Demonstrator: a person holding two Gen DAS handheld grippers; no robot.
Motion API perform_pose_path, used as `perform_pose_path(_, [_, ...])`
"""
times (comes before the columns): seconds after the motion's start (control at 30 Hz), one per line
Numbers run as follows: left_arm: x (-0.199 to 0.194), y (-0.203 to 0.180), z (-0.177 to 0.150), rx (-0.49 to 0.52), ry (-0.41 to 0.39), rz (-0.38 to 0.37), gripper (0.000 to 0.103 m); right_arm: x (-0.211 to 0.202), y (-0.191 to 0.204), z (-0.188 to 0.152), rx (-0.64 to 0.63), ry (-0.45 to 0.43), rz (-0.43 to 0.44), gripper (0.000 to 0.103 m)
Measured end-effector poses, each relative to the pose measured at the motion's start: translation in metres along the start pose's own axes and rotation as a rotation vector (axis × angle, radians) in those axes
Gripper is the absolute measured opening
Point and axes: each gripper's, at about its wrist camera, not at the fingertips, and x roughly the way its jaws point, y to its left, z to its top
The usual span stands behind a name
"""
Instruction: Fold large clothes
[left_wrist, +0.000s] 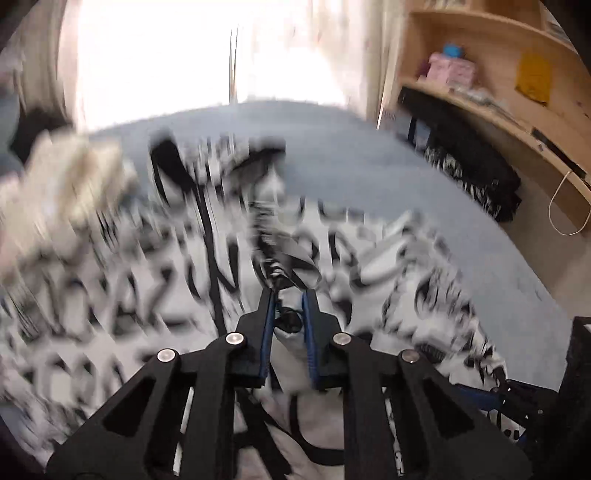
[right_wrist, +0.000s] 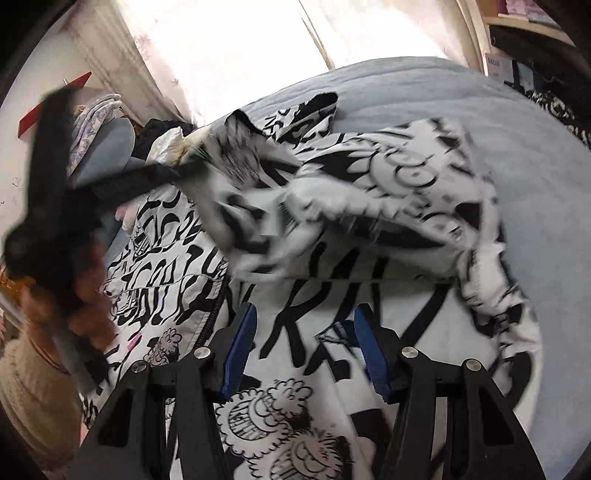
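**Left jaws pinch the printed garment, right jaws hang open above it**

Fabric sits bunched between the blue pads of the left gripper (left_wrist: 289, 295), whose jaws are nearly closed and clamped on a fold of the black-and-white printed garment (left_wrist: 122, 288). From that pinch a twisted ridge of cloth runs away toward the far edge of the bed (left_wrist: 369, 162). In the right wrist view the same gripper shows as a dark blurred shape at the left, held in a person's hand (right_wrist: 79, 314) with a cream knitted sleeve (right_wrist: 33, 398) below it, and the cloth it holds is drawn up off the bed in a raised, blurred peak.

The right gripper (right_wrist: 304, 325) has its jaws about half open, with the garment lying flat beneath them; no cloth is pinched between its pads.

The garment covers most of the near half of the bed, spread over a pale blue cover, one sleeve reaching toward the right edge. Past the far edge hang bright curtains (left_wrist: 155, 55). Beyond the bed's right edge stands a wooden shelf unit (left_wrist: 491, 74) carrying pink boxes (left_wrist: 450, 70), with dark items stacked under it
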Motion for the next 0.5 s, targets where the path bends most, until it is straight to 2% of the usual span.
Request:
perform_pose_path(0.07, [-0.018,0.013,0.01,-0.006,-0.056,0.03,0.012,-0.008,-0.005,0.002,-0.007,-0.011,-0.034,0.059])
perform_pose_path(0.1, [-0.02,0.023,0.011,-0.018,-0.062,0.055,0.012,-0.013,-0.011,0.003,-0.002,-0.019,-0.055,0.068])
perform_pose_path(0.13, [-0.018,0.034,0.009,-0.029,-0.056,0.079,0.012,-0.015,-0.015,0.006,0.004,-0.025,-0.07,0.079])
perform_pose_path(0.2, [-0.001,0.062,-0.002,-0.075,0.003,0.121,0.013,-0.023,-0.03,0.007,0.028,-0.05,-0.115,0.086])
perform_pose_path(0.3, [0.034,0.105,-0.033,-0.203,0.171,0.11,0.013,-0.026,-0.057,0.011,0.069,-0.038,-0.167,0.086])
perform_pose_path(0.37, [0.055,0.121,-0.053,-0.247,0.258,0.131,0.013,-0.027,-0.073,0.013,0.097,-0.03,-0.2,0.086])
perform_pose_path(0.4, [0.061,0.127,-0.062,-0.266,0.277,0.15,0.013,-0.027,-0.081,0.014,0.111,-0.026,-0.212,0.086])
perform_pose_path(0.5, [0.062,0.135,-0.074,-0.309,0.26,0.12,0.013,-0.023,-0.107,0.016,0.151,-0.004,-0.231,0.086])
